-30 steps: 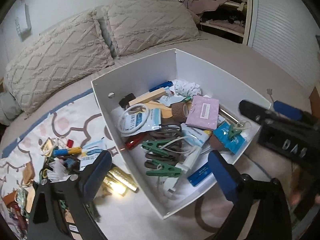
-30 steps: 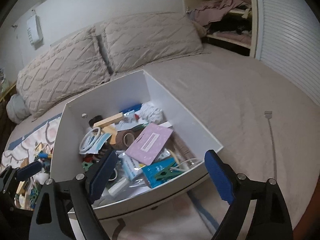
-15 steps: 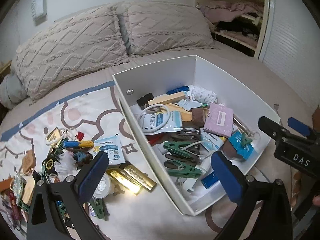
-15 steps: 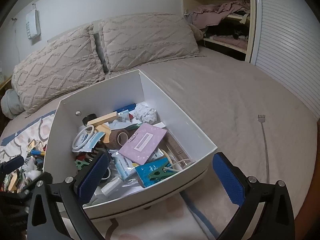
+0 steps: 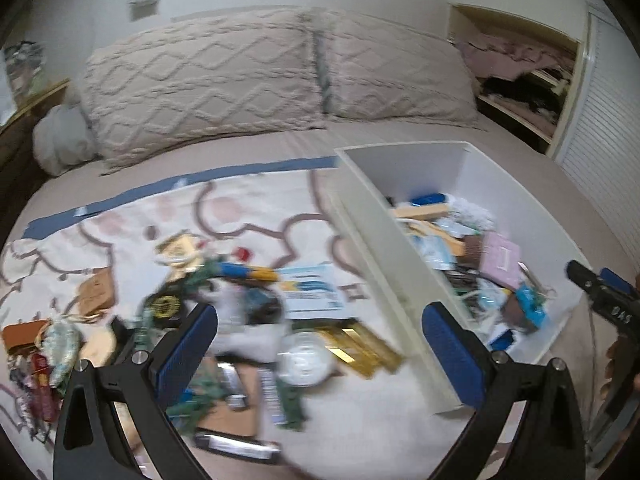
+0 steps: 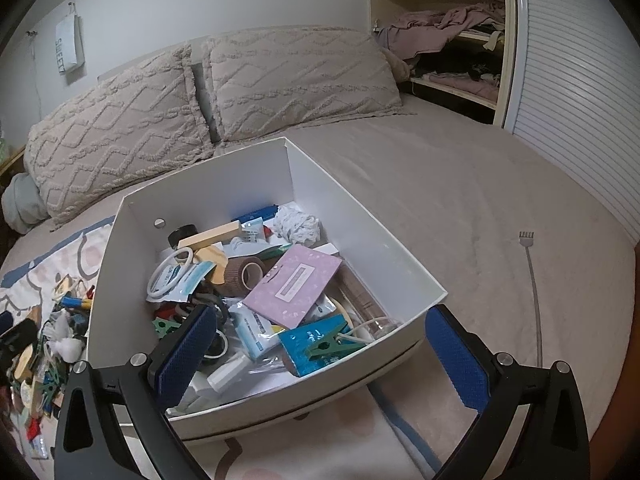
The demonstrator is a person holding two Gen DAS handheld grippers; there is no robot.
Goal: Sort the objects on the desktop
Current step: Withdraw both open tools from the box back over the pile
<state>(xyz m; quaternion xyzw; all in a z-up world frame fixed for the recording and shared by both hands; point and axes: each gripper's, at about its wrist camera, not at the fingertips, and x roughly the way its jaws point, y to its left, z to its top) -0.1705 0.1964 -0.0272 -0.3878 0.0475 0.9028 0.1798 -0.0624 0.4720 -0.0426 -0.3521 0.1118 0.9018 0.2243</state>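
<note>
A white box (image 6: 332, 188) sits on the bed, filled with small items: a lilac card (image 6: 294, 284), a brown tape roll (image 6: 246, 274), a green clothespin (image 6: 326, 342). My right gripper (image 6: 316, 354) hovers open over the box's near edge, nothing between its blue pads. My left gripper (image 5: 318, 354) is open and empty above a loose pile on the patterned cloth (image 5: 248, 200): a round white tin (image 5: 306, 362), gold bars (image 5: 362, 346), a blue-and-white packet (image 5: 310, 286). The box (image 5: 404, 168) lies to its right. The right gripper's tip (image 5: 600, 294) shows at the far right edge.
Two beige knitted pillows (image 6: 208, 108) lie at the head of the bed. An open closet (image 6: 444, 40) with clothes stands at the back right beside a slatted door (image 6: 580, 92). A thin back scratcher (image 6: 532, 276) lies on the blanket right of the box.
My left gripper has swung left, from over the box to over the loose pile on the cloth; its view is motion-blurred. The right gripper's jaws stand slightly wider; it stays over the box.
</note>
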